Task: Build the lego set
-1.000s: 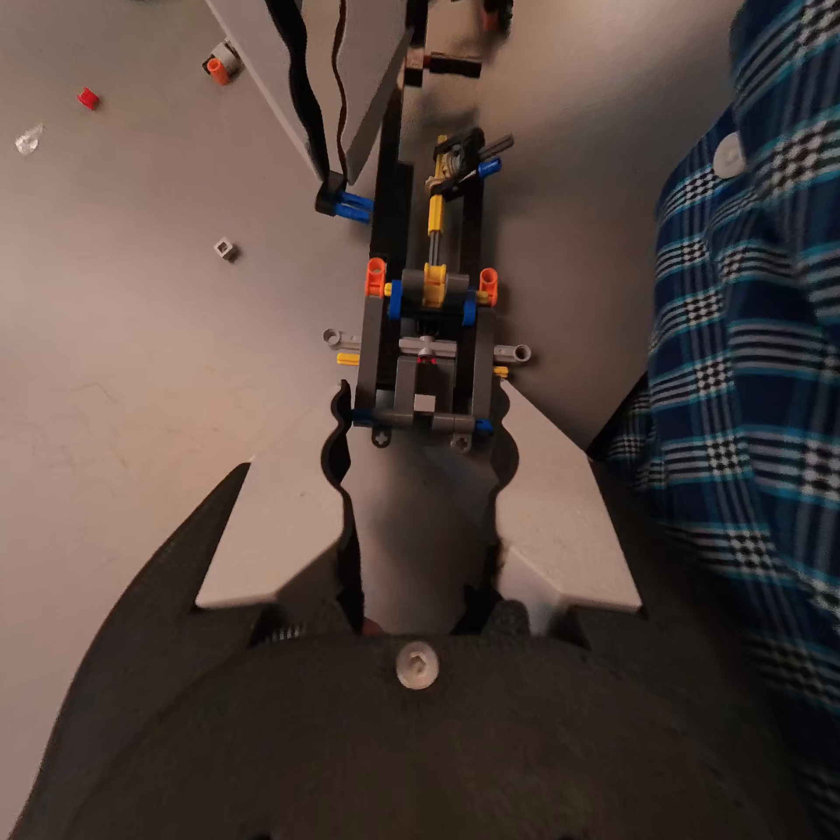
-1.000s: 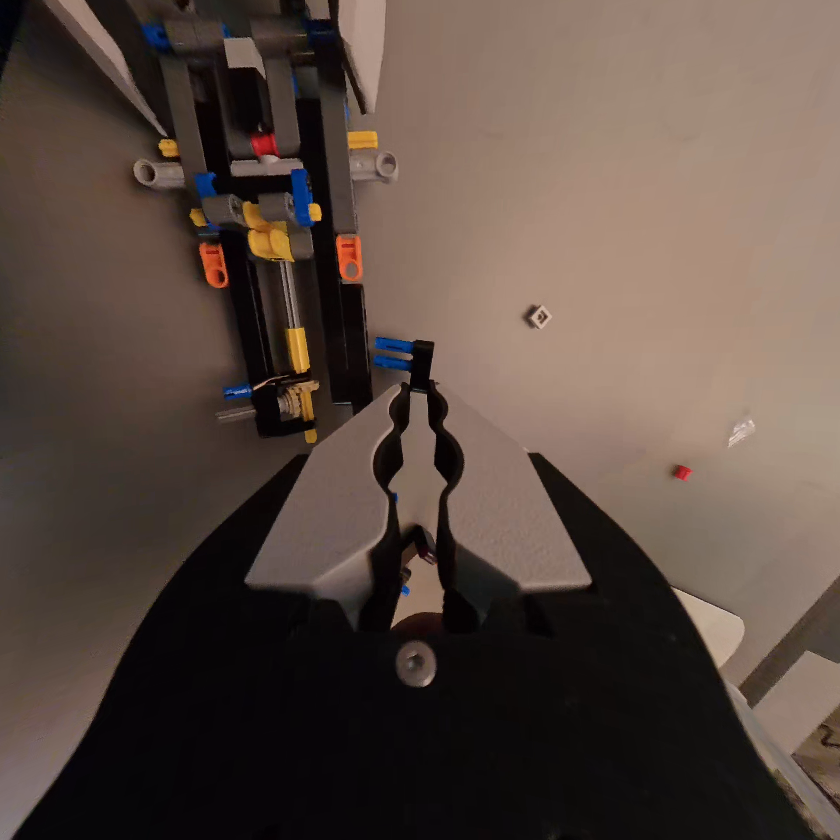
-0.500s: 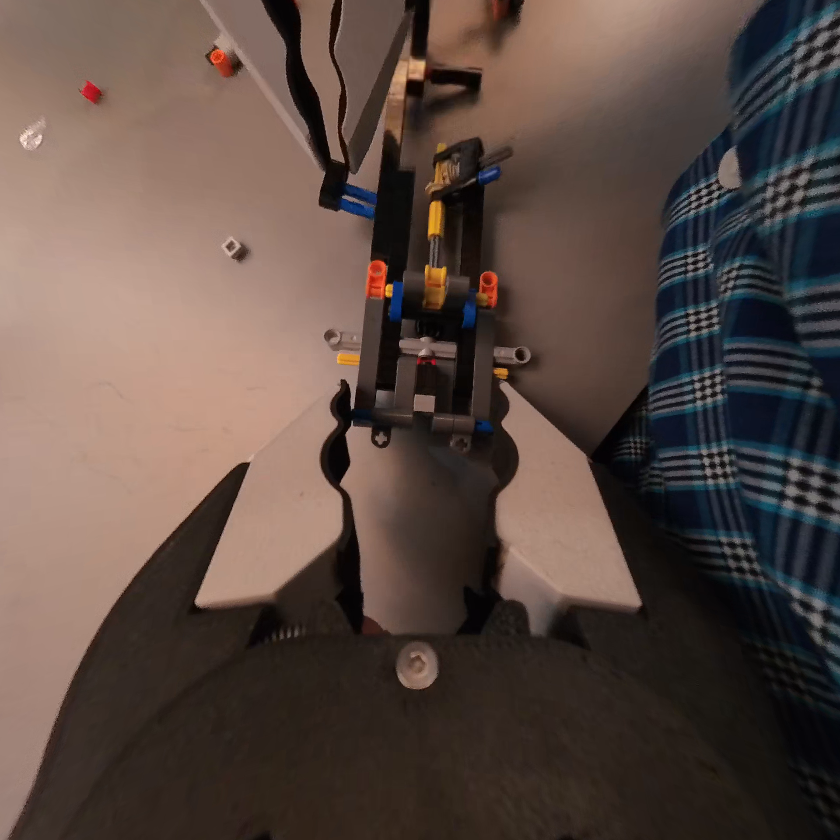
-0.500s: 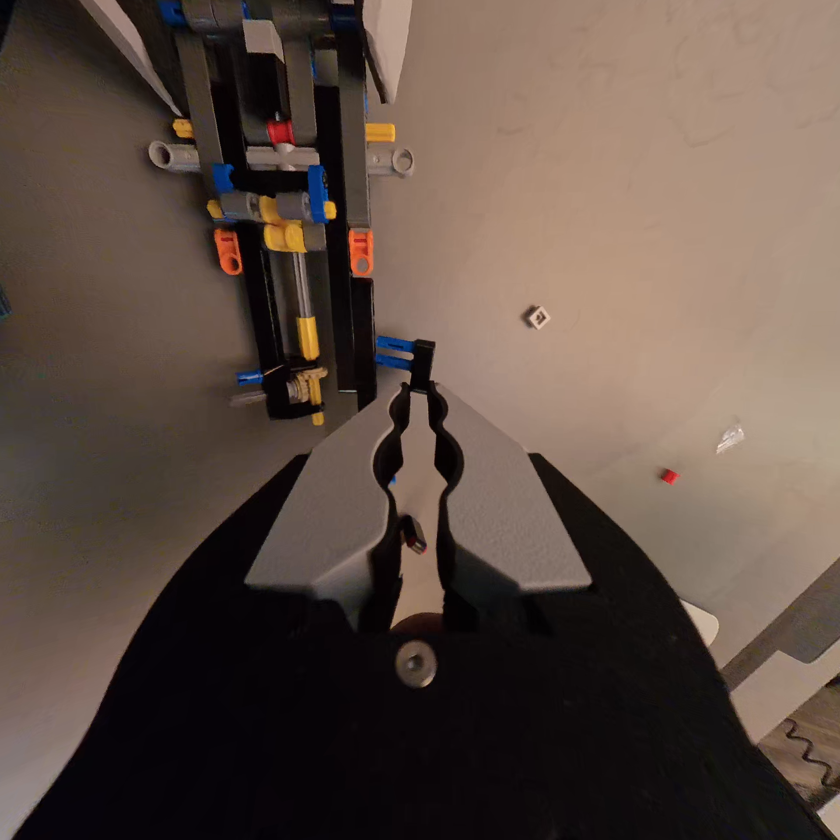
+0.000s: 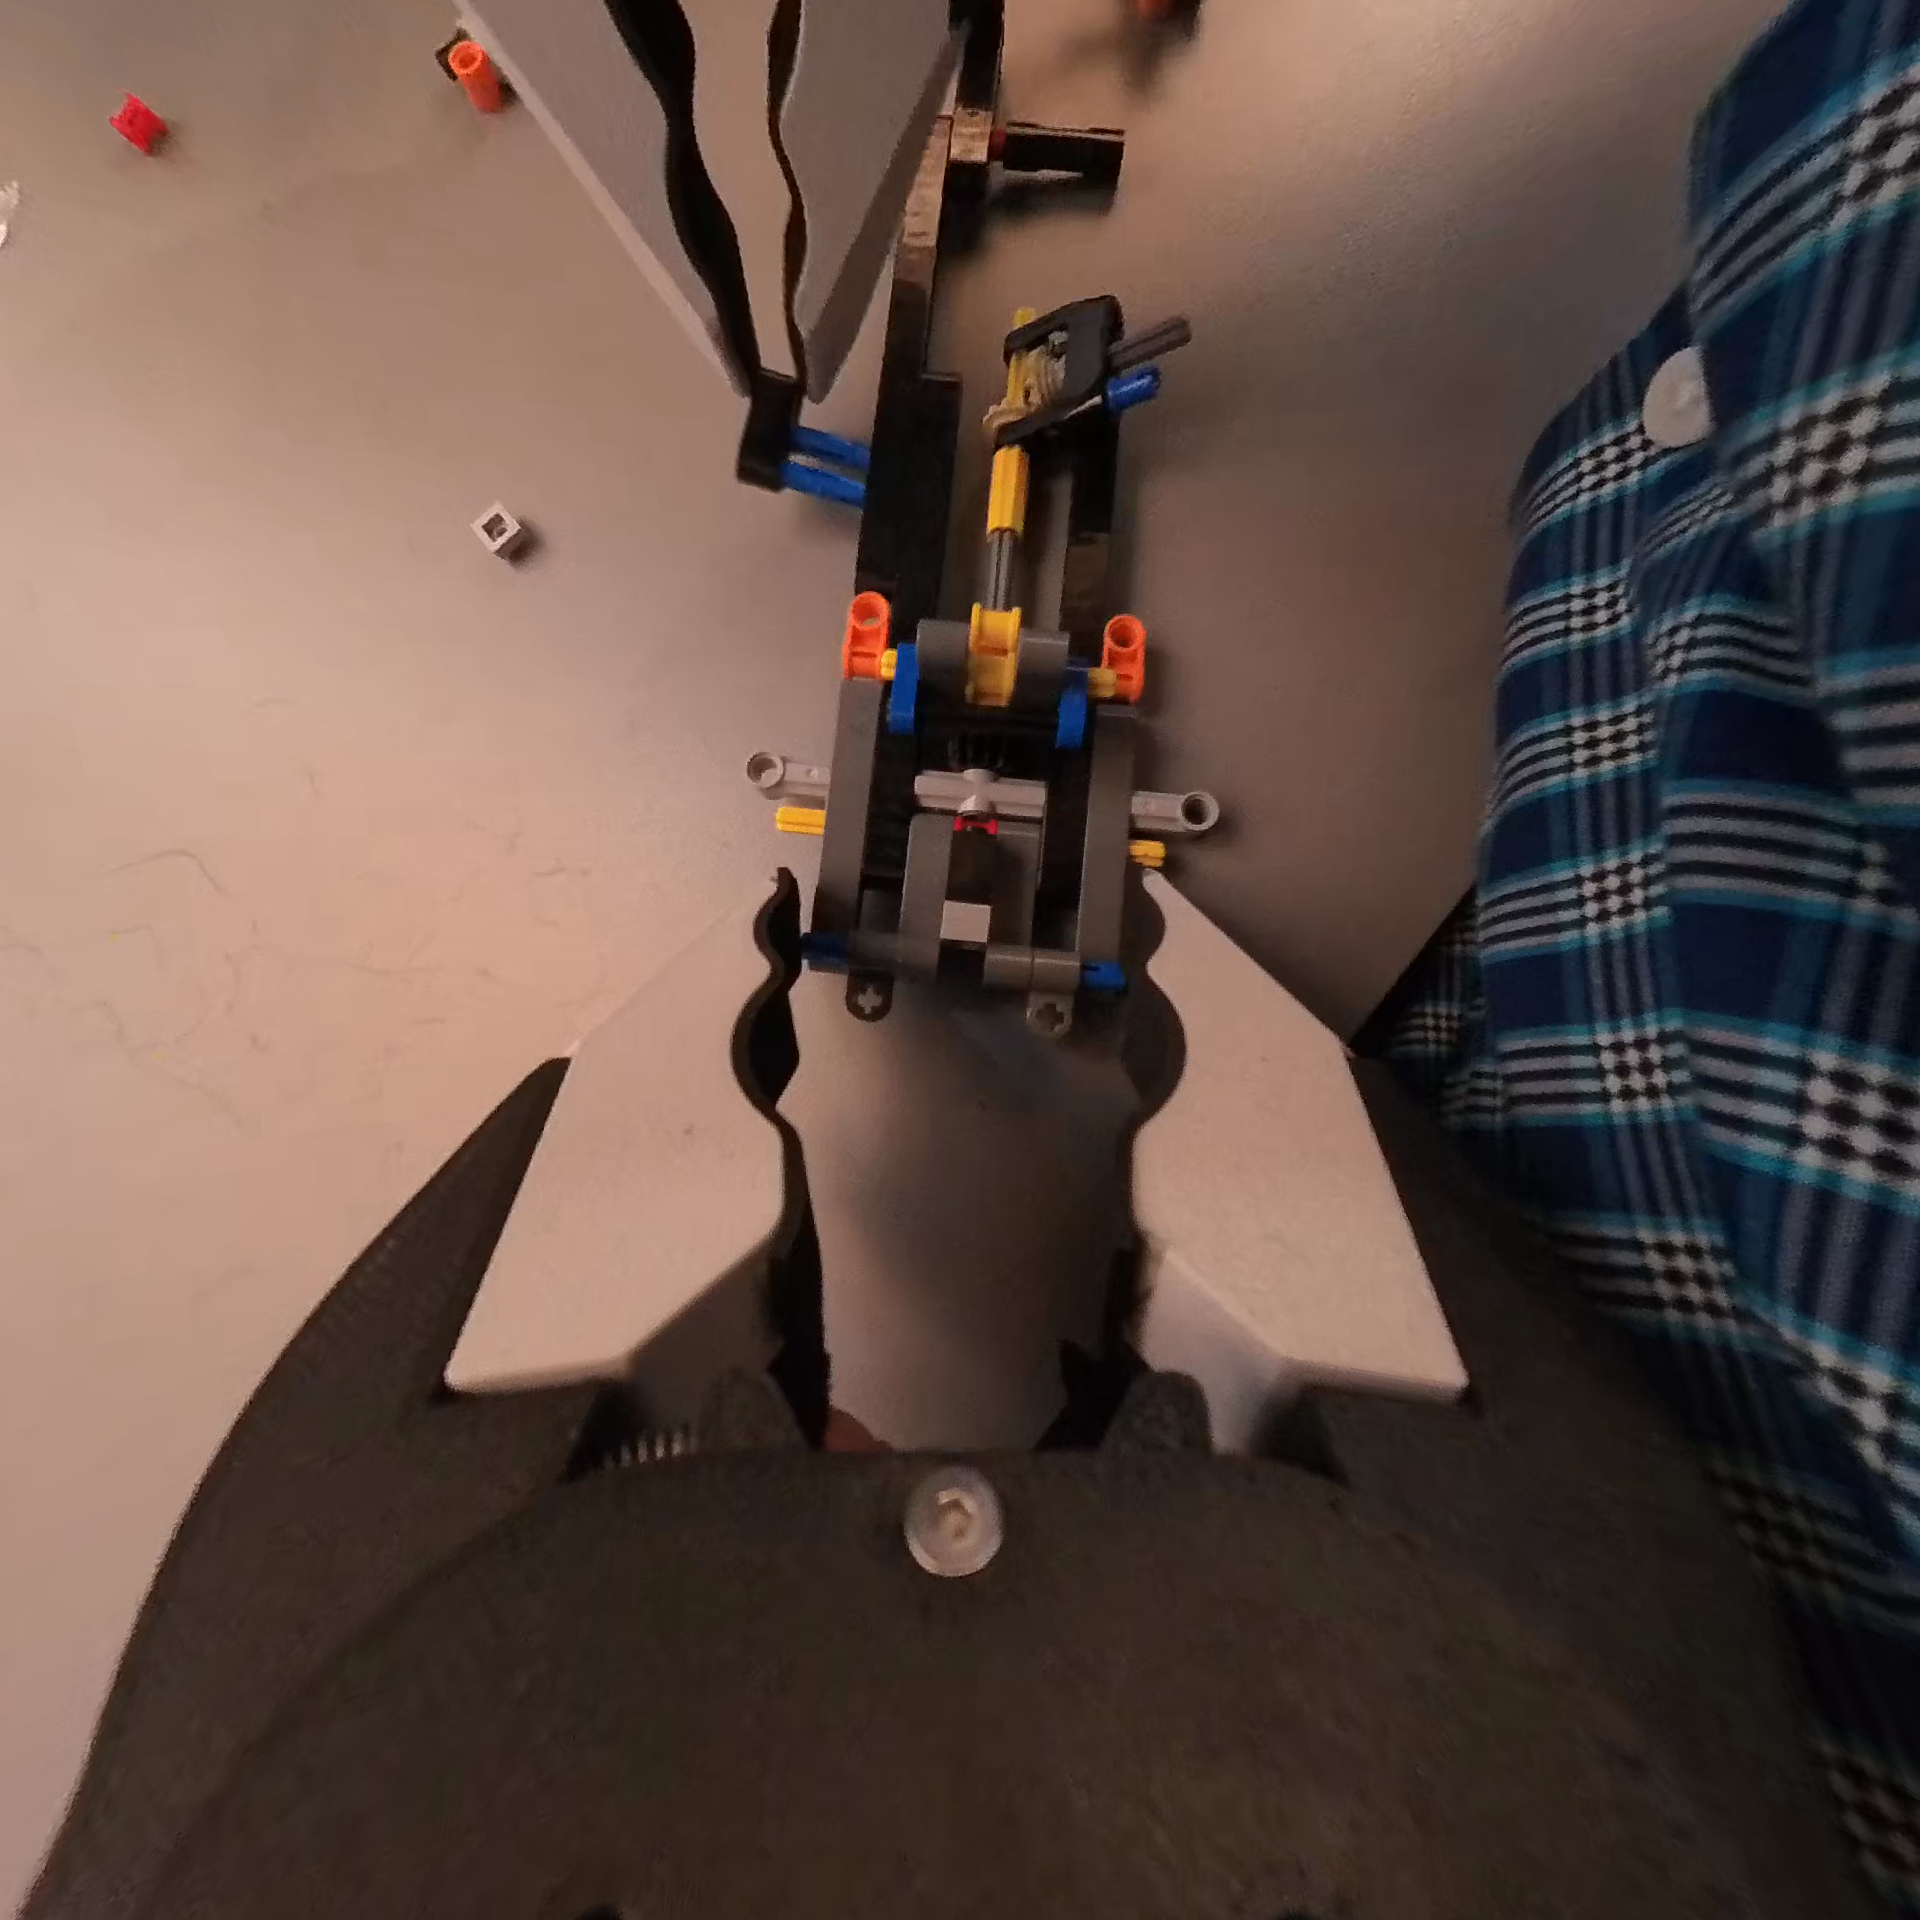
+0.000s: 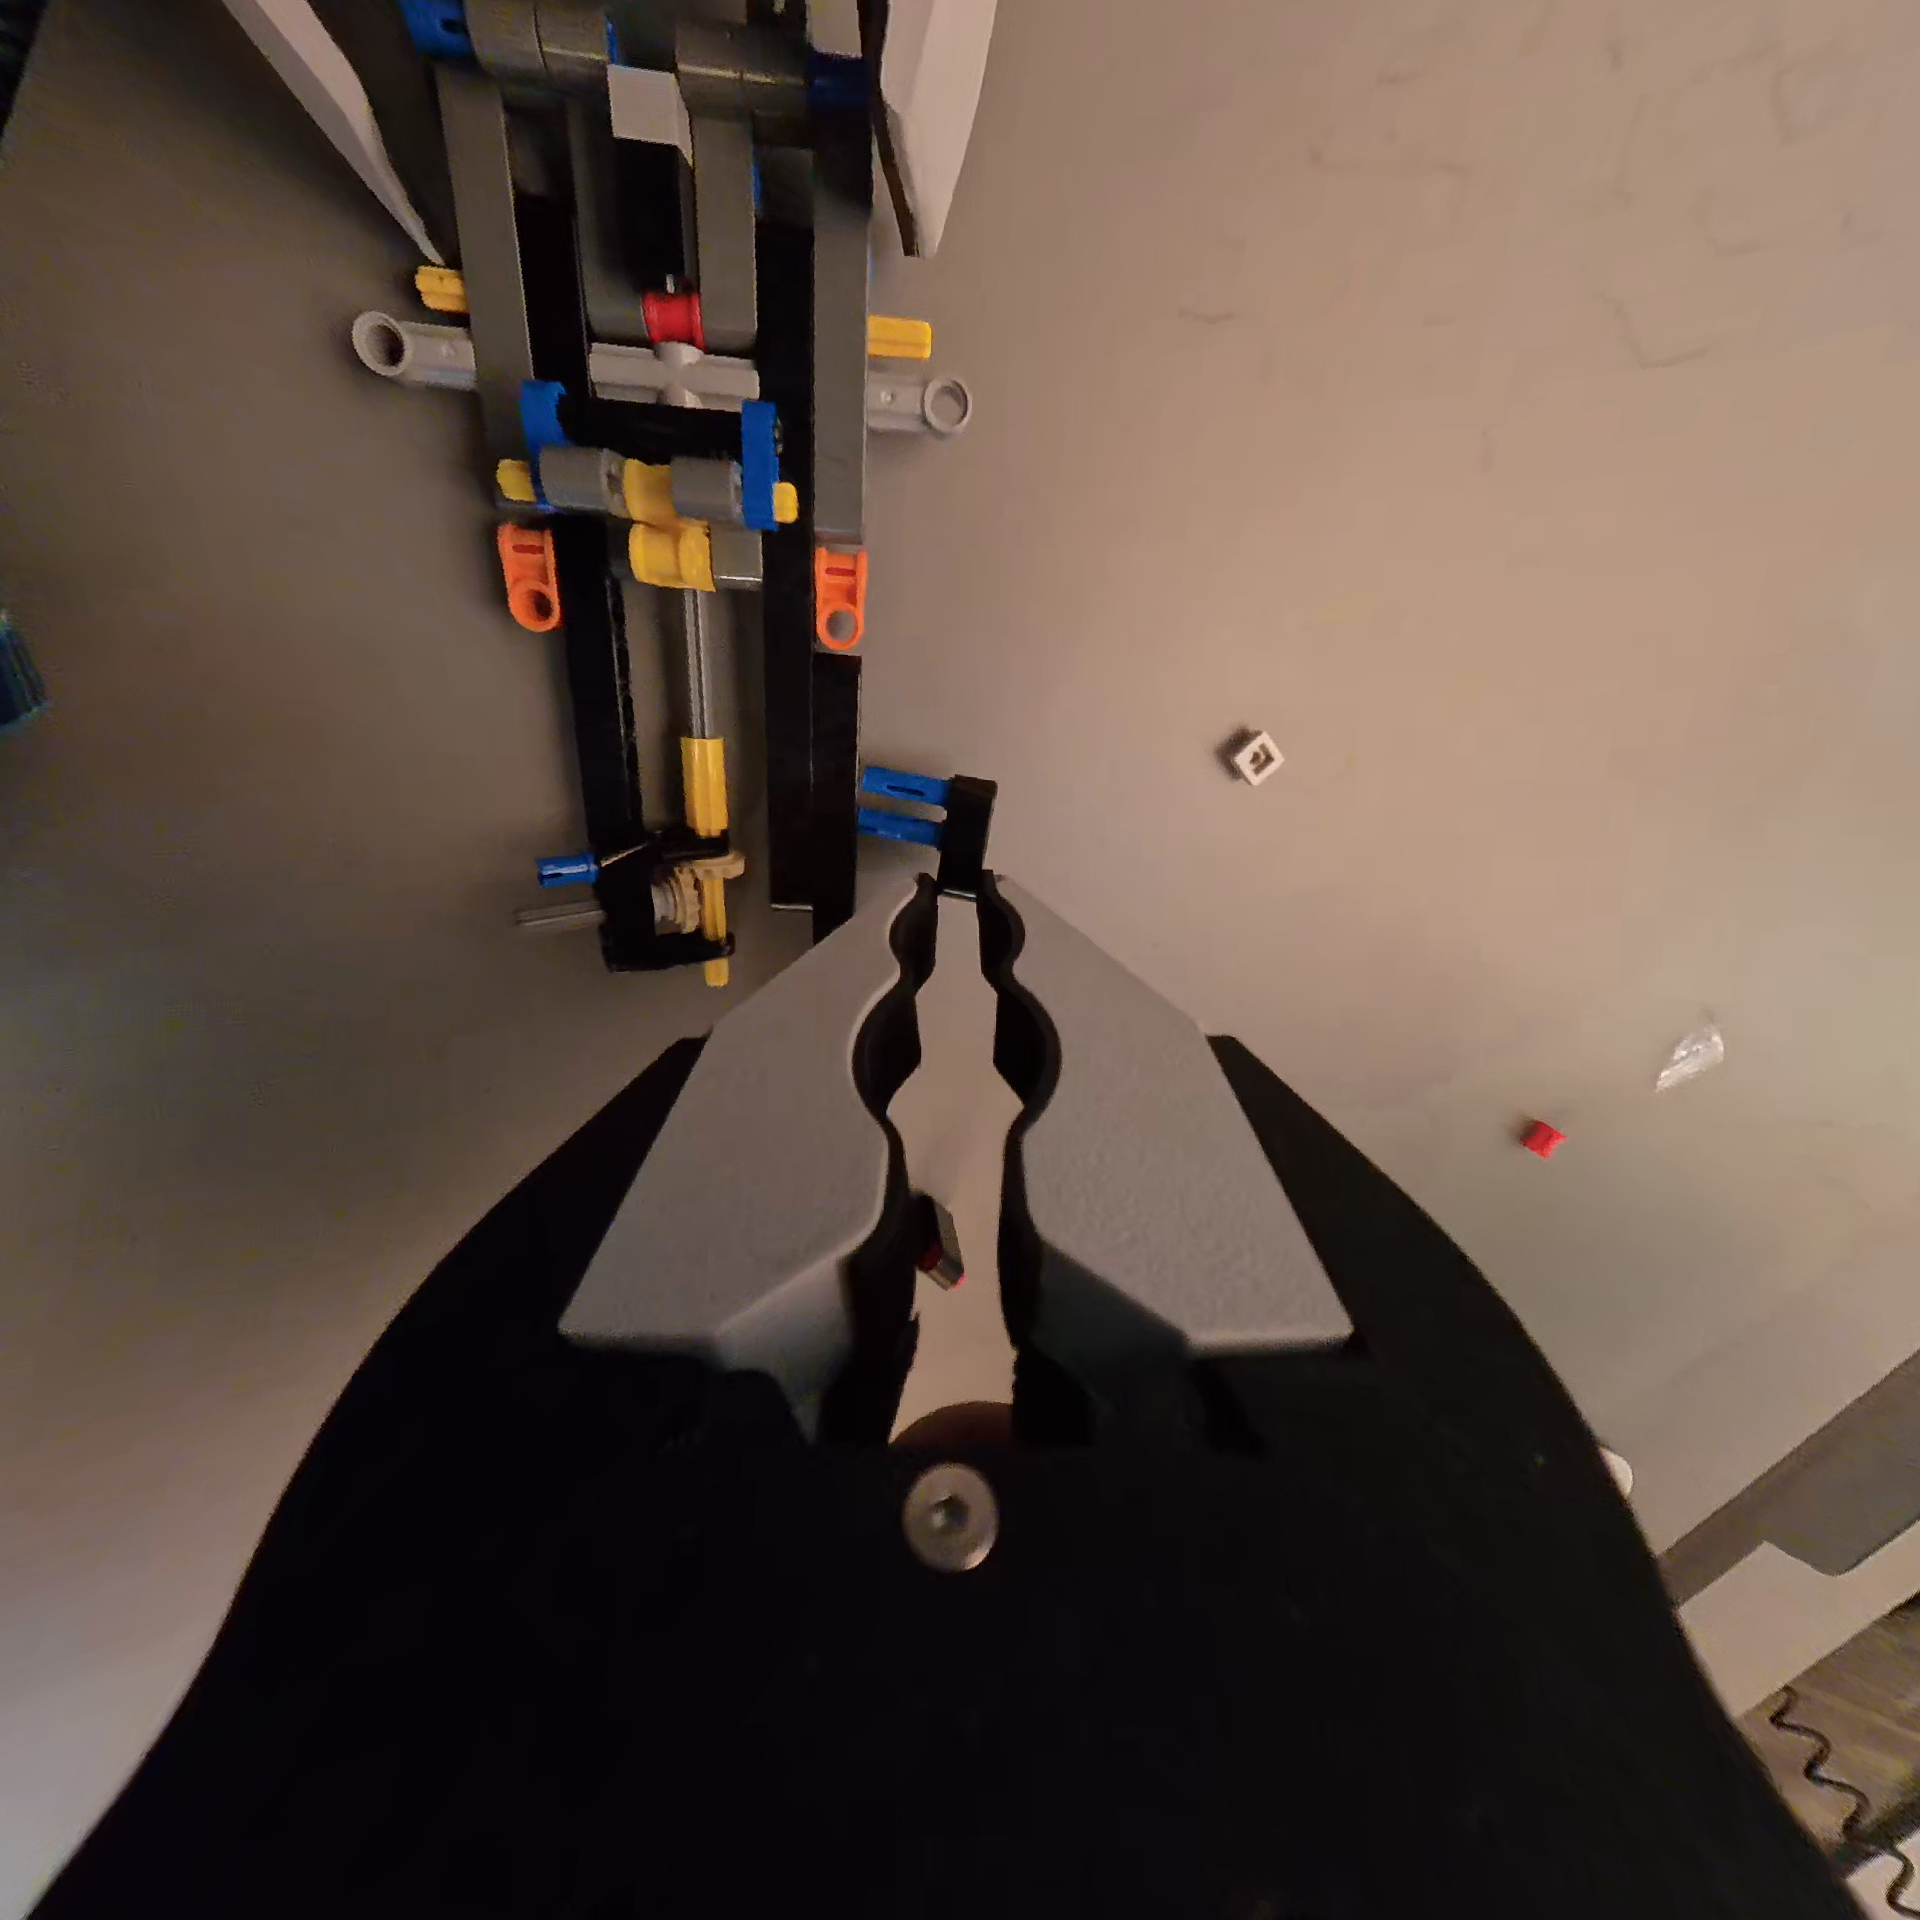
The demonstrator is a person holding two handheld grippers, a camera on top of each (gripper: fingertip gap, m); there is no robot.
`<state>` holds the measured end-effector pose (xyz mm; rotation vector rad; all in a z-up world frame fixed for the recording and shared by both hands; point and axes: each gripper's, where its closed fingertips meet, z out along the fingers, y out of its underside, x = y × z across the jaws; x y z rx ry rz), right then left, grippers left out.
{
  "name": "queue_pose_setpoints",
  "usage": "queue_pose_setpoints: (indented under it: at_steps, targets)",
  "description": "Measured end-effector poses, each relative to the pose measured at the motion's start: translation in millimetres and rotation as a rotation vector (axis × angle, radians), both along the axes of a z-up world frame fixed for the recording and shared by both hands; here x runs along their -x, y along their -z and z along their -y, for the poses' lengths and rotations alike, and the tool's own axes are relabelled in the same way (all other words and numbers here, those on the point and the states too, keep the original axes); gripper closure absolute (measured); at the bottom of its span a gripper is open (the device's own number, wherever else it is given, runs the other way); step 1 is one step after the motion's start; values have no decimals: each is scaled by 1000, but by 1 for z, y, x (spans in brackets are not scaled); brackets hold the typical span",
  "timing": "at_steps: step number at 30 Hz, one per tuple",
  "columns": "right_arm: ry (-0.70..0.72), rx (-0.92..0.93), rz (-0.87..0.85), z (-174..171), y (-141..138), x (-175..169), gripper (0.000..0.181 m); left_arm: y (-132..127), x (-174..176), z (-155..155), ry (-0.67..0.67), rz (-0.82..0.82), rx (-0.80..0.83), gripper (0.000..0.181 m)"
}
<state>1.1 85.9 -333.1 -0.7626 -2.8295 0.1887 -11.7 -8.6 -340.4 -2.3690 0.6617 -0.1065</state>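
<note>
A long black and grey lego frame (image 5: 977, 790) with yellow, blue and orange parts lies on the table. My left gripper (image 5: 961, 940) is shut on its near end. It also shows in the right wrist view (image 6: 665, 499). My right gripper (image 6: 958, 883) is shut on a small black connector (image 6: 968, 821) with two blue pins that point at the frame's black side beam. The pins touch or nearly touch the beam. In the left wrist view the same connector (image 5: 774, 447) hangs from the right gripper's fingers (image 5: 665, 156).
Loose parts lie on the table (image 6: 1455, 520): a small grey brick (image 6: 1252, 755), a red piece (image 6: 1541, 1136), a clear piece (image 6: 1688, 1057), an orange and grey part (image 5: 473, 73). A person's blue plaid sleeve (image 5: 1714, 727) is to the right of the frame.
The right gripper has brought the connector closer to the frame's side beam. The left gripper keeps its hold on the frame.
</note>
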Motion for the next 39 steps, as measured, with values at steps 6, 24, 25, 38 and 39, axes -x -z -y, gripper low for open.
queue_pose_setpoints:
  at_steps: [6, 24, 25, 38, 39]
  targets:
    - [-35, -5, 46, 1, 5, -4, 176, 0, 0, 0, -2, 6, 3, 121]
    - [64, 213, 17, 3, -7, 3, 148, -1, 0, 2, -8, 23, 3, 121]
    - [57, 229, 7, 6, -8, 4, 146, -1, 0, 2, -8, 23, 3, 121]
    - [108, 356, -17, 20, 5, 1, 144, -2, 4, 5, -34, 58, 21, 121]
    - [111, 354, -18, 20, 7, 0, 144, -1, 4, 5, -34, 60, 22, 121]
